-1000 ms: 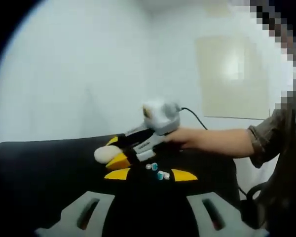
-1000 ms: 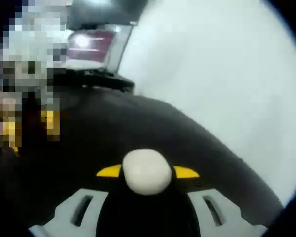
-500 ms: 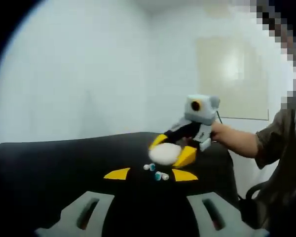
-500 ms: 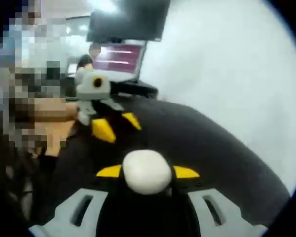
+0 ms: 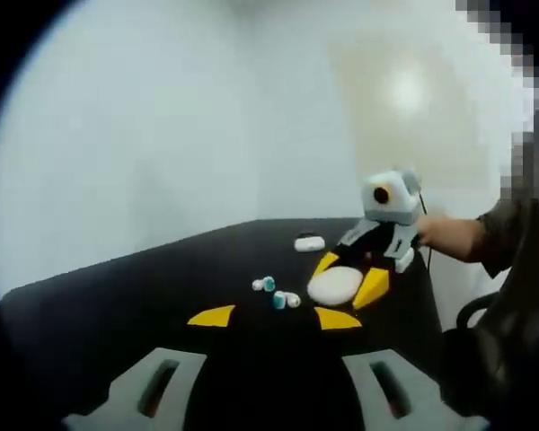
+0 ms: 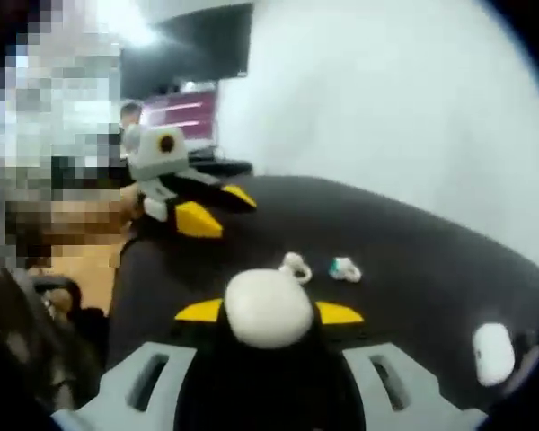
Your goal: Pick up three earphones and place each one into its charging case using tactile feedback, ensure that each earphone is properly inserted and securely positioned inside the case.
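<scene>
Small white and teal earphones (image 5: 274, 293) lie loose on the black table (image 5: 117, 305), just beyond my left gripper (image 5: 274, 317), which is open with nothing between its yellow tips. My right gripper (image 5: 349, 277) comes in from the right, shut on a white oval charging case (image 5: 335, 285) that hovers low beside the earphones. In the right gripper view that case (image 6: 268, 308) sits between the yellow tips of my right gripper (image 6: 269, 312), with the earphones (image 6: 322, 268) just past it. The left gripper (image 6: 217, 208) shows open at the left.
A second white case (image 5: 310, 242) lies farther back on the table, and it also appears as a white case (image 6: 494, 352) near the right edge. A person's hand and sleeve (image 5: 485, 238) hold the right gripper. A lit screen (image 6: 184, 112) stands behind the table.
The right gripper has carried the white case from left of the earphones across to their right and lower. Both views have turned, bringing the second case and the earphones into sight.
</scene>
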